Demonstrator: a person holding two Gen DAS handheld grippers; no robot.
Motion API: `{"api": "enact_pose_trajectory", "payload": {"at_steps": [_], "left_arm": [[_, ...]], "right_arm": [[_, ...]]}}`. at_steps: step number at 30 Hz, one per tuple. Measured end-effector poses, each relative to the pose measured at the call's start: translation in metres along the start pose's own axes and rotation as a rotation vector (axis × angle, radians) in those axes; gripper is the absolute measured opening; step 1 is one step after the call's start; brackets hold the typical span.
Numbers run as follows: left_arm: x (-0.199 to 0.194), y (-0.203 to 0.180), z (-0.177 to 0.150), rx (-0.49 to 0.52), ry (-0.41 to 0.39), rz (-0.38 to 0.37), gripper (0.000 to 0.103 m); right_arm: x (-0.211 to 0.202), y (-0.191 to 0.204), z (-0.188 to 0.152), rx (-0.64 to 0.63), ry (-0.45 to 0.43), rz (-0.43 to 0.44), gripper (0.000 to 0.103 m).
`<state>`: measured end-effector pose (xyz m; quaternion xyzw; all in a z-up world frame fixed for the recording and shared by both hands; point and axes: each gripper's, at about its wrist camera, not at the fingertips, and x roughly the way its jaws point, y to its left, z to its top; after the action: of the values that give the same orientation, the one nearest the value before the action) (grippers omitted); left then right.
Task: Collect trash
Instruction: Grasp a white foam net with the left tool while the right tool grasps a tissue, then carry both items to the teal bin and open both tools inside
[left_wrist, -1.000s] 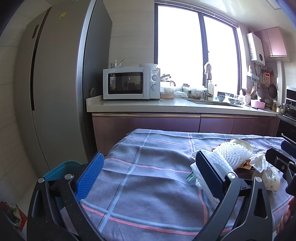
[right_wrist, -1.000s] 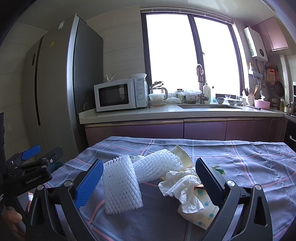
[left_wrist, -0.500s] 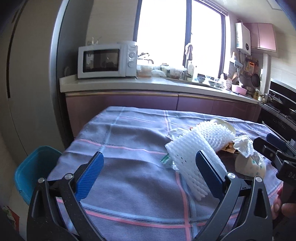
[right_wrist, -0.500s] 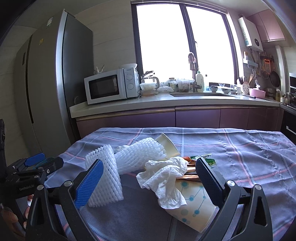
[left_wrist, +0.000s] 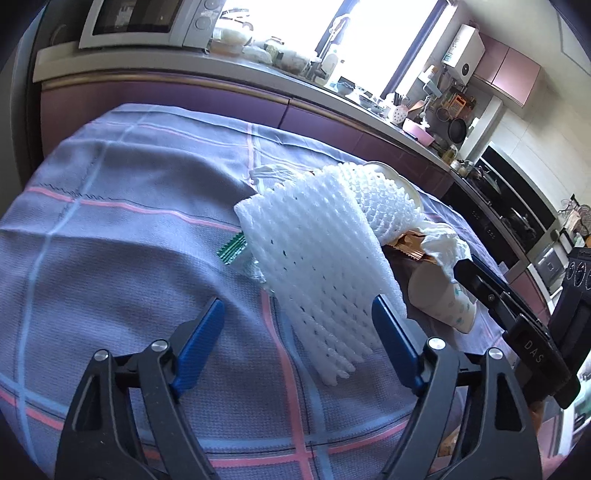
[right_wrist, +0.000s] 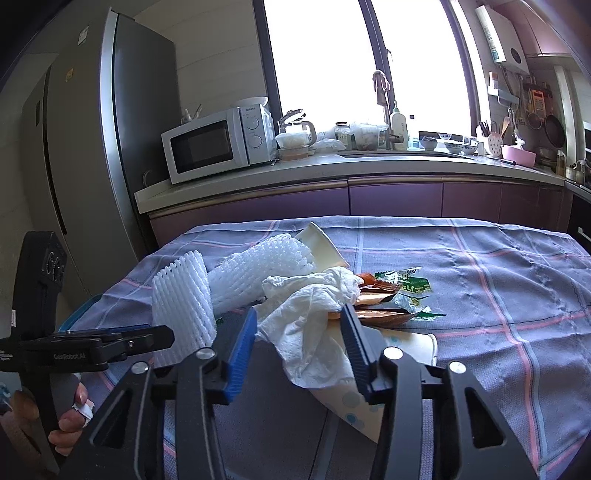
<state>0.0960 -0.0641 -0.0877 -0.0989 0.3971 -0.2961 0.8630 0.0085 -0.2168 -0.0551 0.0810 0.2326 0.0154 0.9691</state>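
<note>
Blue pads of the right gripper (right_wrist: 299, 350) stand on either side of the crumpled white tissue (right_wrist: 314, 325), and its jaws have just been closing; whether the pads already press the paper or only flank it, I cannot tell. The tissue drapes over the mouth of a dotted paper cup (right_wrist: 365, 406) lying on its side directly under these fingers. Just beyond them sit brown and green snack wrappers (right_wrist: 399, 299).

The left gripper (left_wrist: 295, 347) has also just been narrowing, yet its jaws stand apart with nothing pressed: the near, fringed end of a white foam fruit net (left_wrist: 317, 269) lies between the pads, closer to the right-hand one. That net's long axis runs away from these fingers, up and to the right, toward a second foam net (left_wrist: 380, 195) sleeved around another cup. A green wrapper scrap (left_wrist: 232, 249) peeks out to the net's left.

Everything rests in one heap on the checked purple tablecloth (left_wrist: 110, 229). As I judge it, each hand is nearer its own piece: the right to the tissue, the left to the flat net. A blue bin (right_wrist: 79, 314), partly hidden, shows past the table's left edge.
</note>
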Motion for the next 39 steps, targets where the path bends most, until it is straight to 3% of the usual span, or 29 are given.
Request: {"api": "enact_pose_trajectory", "payload": {"at_steps": [3, 4, 5, 8, 16, 21, 30, 35, 39], "left_arm": [[0.016, 0.003, 0.004, -0.023, 0.031, -0.052, 0.060], [0.020, 0.001, 0.004, -0.027, 0.036, -0.060, 0.048], [0.022, 0.000, 0.005, -0.030, 0.040, -0.068, 0.036], [0.025, -0.003, 0.006, -0.028, 0.036, -0.079, 0.019], [-0.028, -0.009, 0.009, 0.036, -0.054, -0.082, 0.014], [-0.083, 0.006, 0.009, 0.031, -0.133, -0.042, 0.013], [-0.180, 0.101, 0.005, -0.094, -0.269, 0.212, 0.014], [-0.216, 0.165, -0.003, -0.185, -0.285, 0.369, 0.014], [-0.227, 0.216, -0.017, -0.264, -0.269, 0.451, 0.014]], "right_arm": [[-0.002, 0.000, 0.001, 0.002, -0.004, 0.022, 0.021], [-0.004, 0.001, 0.002, 0.000, -0.004, 0.024, 0.017], [-0.005, 0.001, 0.003, -0.002, -0.007, 0.027, 0.015], [-0.010, 0.003, 0.007, -0.005, -0.022, 0.039, 0.012], [-0.031, 0.024, 0.024, -0.045, -0.072, 0.108, 0.010], [-0.033, 0.053, 0.035, -0.077, -0.081, 0.222, 0.010], [0.019, 0.149, 0.050, -0.191, 0.016, 0.499, 0.010], [0.055, 0.212, 0.055, -0.250, 0.086, 0.638, 0.010], [0.086, 0.264, 0.054, -0.298, 0.159, 0.723, 0.010]]}}
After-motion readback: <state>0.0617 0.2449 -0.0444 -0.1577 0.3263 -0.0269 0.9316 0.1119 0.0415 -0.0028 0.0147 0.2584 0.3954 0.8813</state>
